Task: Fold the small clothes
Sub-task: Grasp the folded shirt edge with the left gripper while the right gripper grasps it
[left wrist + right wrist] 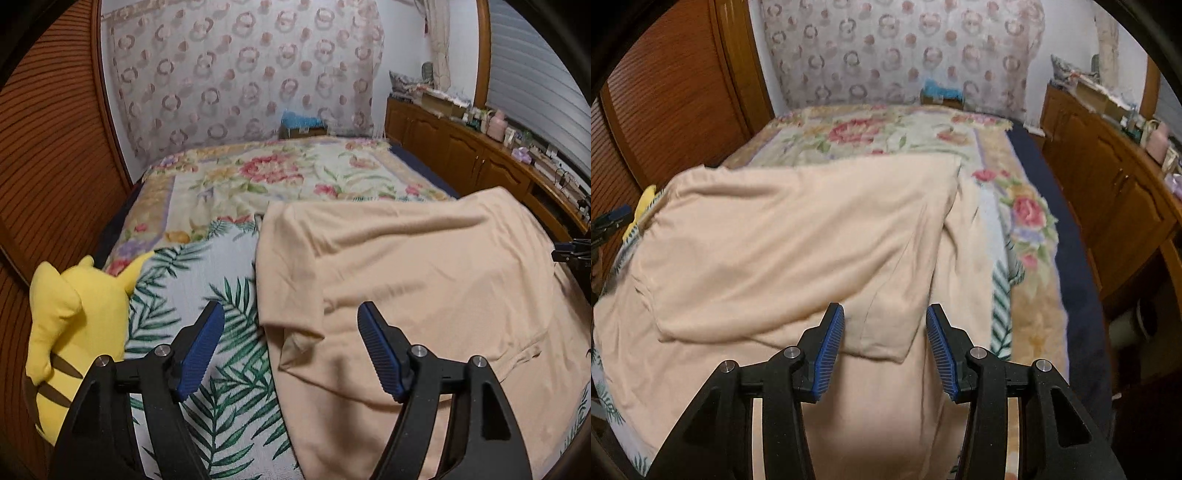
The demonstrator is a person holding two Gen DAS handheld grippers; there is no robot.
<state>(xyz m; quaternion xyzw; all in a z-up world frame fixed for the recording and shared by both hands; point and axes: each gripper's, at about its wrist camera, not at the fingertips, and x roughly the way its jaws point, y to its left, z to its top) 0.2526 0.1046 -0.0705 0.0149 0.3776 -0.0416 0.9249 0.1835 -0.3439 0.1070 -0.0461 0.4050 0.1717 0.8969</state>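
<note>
My left gripper [290,321] hangs with its jaws wide apart and nothing between them, the ribbed blue pads [199,350] set in matte black arms, hovering over the left edge of the garment [424,266]. That garment is a soft peach knit — smooth, slightly fuzzy, lying in broad shallow wrinkles on the bed [258,177], with its upper layer doubled over the lower so a rounded fold edge runs across in front of me. A sleeve [886,332] with a stitched hem pokes out below that fold, its corner lying right between the jaws of my right gripper [885,325], which stand parted and press on nothing. Under the cloth, the bed carries a thin sheet [221,332] printed with green palm fronds, and farther back a thick, plush floral blanket [280,173] in reds and yellows. A yellow plush toy [70,325] with pointed ears and brown stripes sits at the bed's left edge, just beside my left jaw. Wooden cabinets [461,155] with arched panel doors line the right wall — their top is crowded with small items too blurred to name.
</note>
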